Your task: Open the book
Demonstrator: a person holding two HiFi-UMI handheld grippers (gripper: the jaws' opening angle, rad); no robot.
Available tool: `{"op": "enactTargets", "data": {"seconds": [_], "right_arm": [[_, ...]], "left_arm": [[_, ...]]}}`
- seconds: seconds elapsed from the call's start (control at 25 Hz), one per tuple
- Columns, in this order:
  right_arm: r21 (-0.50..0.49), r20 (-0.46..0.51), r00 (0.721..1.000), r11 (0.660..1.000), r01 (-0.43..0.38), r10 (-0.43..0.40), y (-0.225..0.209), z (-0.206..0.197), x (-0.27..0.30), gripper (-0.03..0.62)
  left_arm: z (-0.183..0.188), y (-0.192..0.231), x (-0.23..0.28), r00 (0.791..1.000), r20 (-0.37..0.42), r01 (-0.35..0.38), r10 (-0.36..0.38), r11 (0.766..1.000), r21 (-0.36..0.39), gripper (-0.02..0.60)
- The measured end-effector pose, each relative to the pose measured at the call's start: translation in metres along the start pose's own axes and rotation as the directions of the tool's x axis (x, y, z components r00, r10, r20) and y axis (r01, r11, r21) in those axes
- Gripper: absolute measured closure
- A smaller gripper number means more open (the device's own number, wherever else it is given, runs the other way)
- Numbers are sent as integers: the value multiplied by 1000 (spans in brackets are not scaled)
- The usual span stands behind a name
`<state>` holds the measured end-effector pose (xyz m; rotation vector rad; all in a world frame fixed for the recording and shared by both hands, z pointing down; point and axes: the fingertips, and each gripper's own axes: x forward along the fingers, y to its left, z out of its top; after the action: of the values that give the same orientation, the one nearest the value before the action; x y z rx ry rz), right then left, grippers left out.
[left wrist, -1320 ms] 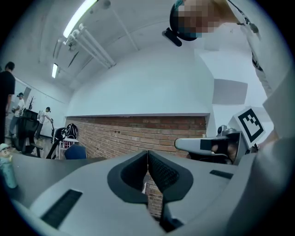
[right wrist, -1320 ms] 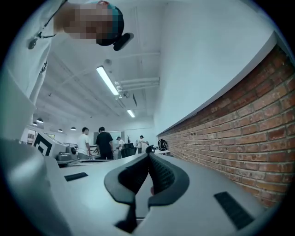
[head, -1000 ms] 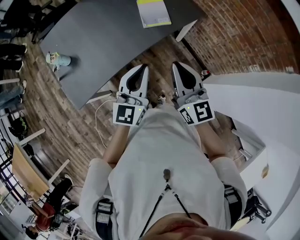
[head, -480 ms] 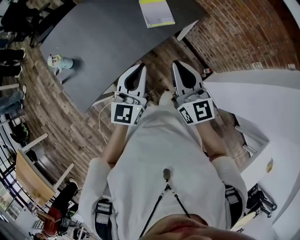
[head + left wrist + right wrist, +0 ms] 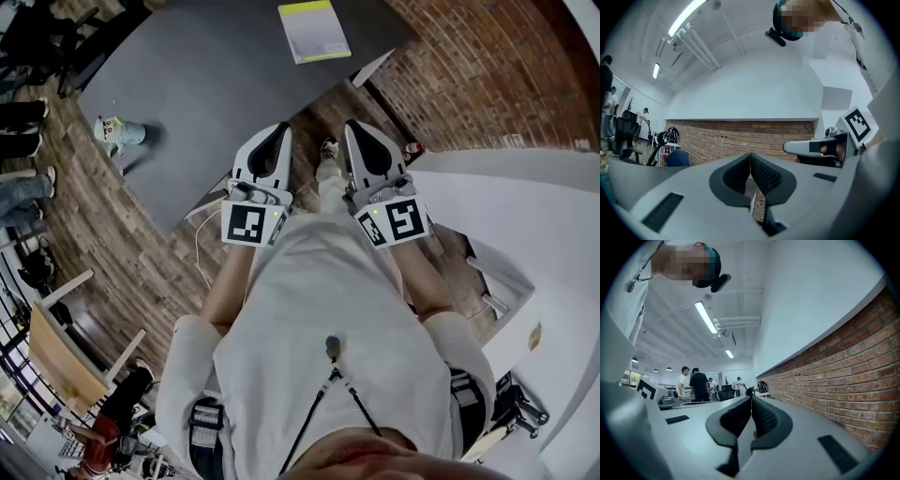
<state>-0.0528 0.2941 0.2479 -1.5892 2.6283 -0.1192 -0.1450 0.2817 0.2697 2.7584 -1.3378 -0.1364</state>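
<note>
On the dark table [image 5: 216, 84] — the book [image 5: 314, 31], lying flat.

One book, one table, one figure, two grippers.
One book [image 5: 314, 31] near the far edge of the dark table [image 5: 206, 84], one small figure [image 5: 117, 131] at its left edge; left gripper [image 5: 280, 128], right gripper [image 5: 352, 128].
</note>
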Motion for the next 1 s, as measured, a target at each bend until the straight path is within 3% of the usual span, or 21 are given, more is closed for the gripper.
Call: {"op": "enactTargets", "data": {"seconds": [0.28,0.64,1.0], "right_arm": [[0,-12,999,999,-38,38,-33,-2,46,559],[36,-51,998,999,-31,33,-129,-14,109,559],[56,-99,987,991,-120,125,-183,-21,179,559]], "left_arm": [[-6,37,34,997,-19,-70,70,998,3,558],[-19,80,121,987,-38,-156,156,988,2,558],[-25,107,203,974,-48,-222,222,975,-4,558]]}}
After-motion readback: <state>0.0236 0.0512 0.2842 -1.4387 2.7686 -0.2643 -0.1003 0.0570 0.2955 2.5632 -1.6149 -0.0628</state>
